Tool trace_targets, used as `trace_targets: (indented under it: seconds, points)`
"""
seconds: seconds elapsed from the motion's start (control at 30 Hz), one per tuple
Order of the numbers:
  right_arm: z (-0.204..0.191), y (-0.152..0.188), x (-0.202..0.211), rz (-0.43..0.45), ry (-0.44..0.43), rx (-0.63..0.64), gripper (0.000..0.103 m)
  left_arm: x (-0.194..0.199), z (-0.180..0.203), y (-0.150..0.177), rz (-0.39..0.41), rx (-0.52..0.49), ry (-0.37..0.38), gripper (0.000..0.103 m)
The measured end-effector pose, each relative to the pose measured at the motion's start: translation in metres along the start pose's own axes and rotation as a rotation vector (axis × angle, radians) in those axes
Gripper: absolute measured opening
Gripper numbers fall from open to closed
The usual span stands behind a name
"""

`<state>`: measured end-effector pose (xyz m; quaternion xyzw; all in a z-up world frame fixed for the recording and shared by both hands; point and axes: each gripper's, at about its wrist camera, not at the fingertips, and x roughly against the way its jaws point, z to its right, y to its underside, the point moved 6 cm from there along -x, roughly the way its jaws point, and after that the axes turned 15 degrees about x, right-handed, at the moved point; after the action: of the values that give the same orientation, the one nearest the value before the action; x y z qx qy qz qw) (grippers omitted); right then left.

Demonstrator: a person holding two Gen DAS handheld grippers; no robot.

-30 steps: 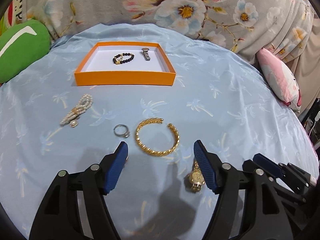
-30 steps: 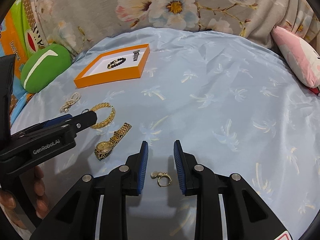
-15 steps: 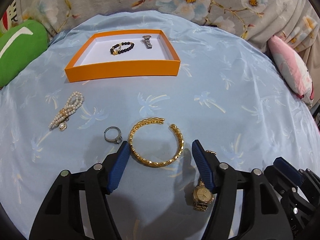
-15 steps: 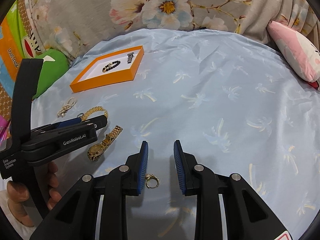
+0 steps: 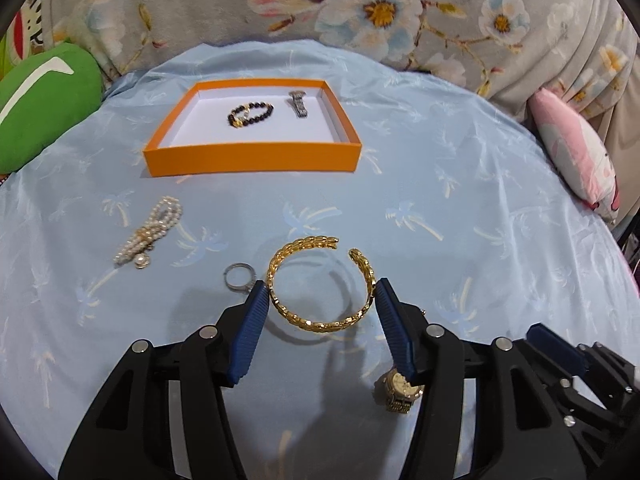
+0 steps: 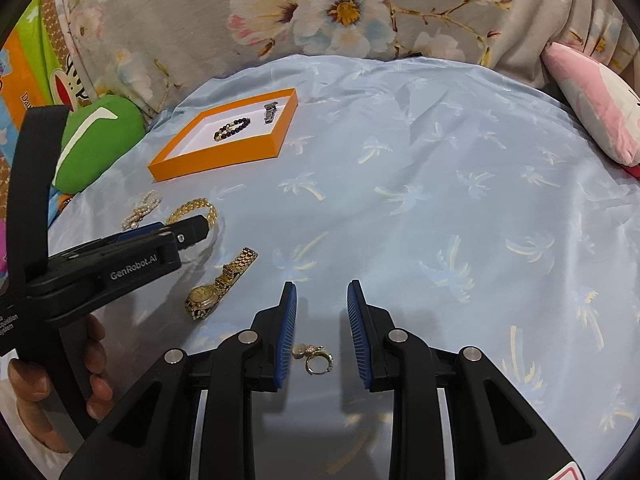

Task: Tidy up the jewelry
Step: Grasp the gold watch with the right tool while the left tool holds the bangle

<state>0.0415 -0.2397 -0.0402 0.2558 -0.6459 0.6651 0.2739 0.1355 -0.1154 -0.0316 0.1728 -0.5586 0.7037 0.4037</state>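
Note:
My left gripper [image 5: 320,292] is open, its blue pads on either side of a gold open bangle [image 5: 322,286] on the blue cloth. A silver ring [image 5: 239,277] lies just left of it, a pearl bracelet [image 5: 150,236] further left, a gold watch [image 5: 400,390] under the right finger. The orange tray [image 5: 252,158] at the back holds a dark bead bracelet [image 5: 250,114] and a silver piece [image 5: 298,104]. My right gripper [image 6: 322,292] is open over a gold ring [image 6: 316,358] lying between its fingers. The left gripper [image 6: 192,230] also shows there.
A green cushion [image 5: 40,100] lies at the far left and a pink cushion [image 5: 576,160] at the right edge. Floral fabric [image 5: 360,12] rises behind the table. The blue cloth [image 6: 440,200] stretches right of the jewelry.
My left gripper has moved forward so its open pads now flank the gold bangle. My right gripper has shifted slightly, with the gold ring still between its fingers.

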Motion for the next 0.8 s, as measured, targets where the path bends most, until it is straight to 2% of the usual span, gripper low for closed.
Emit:
trace_targets:
  seconds: [0.2, 0.47, 0.8]
  points:
    - [-0.027, -0.004, -0.004, -0.004, -0.077, 0.018, 0.026, 0.030, -0.027, -0.008, 0.062, 0.040, -0.006, 0.053]
    - [-0.072, -0.008, -0.017, -0.032, -0.148, 0.059, 0.026, 0.048, -0.079, 0.003, 0.072, 0.103, -0.067, 0.053]
    - [-0.075, -0.010, -0.029, -0.061, -0.118, 0.049, 0.027, 0.048, -0.094, 0.009, 0.068, 0.123, -0.068, 0.053]
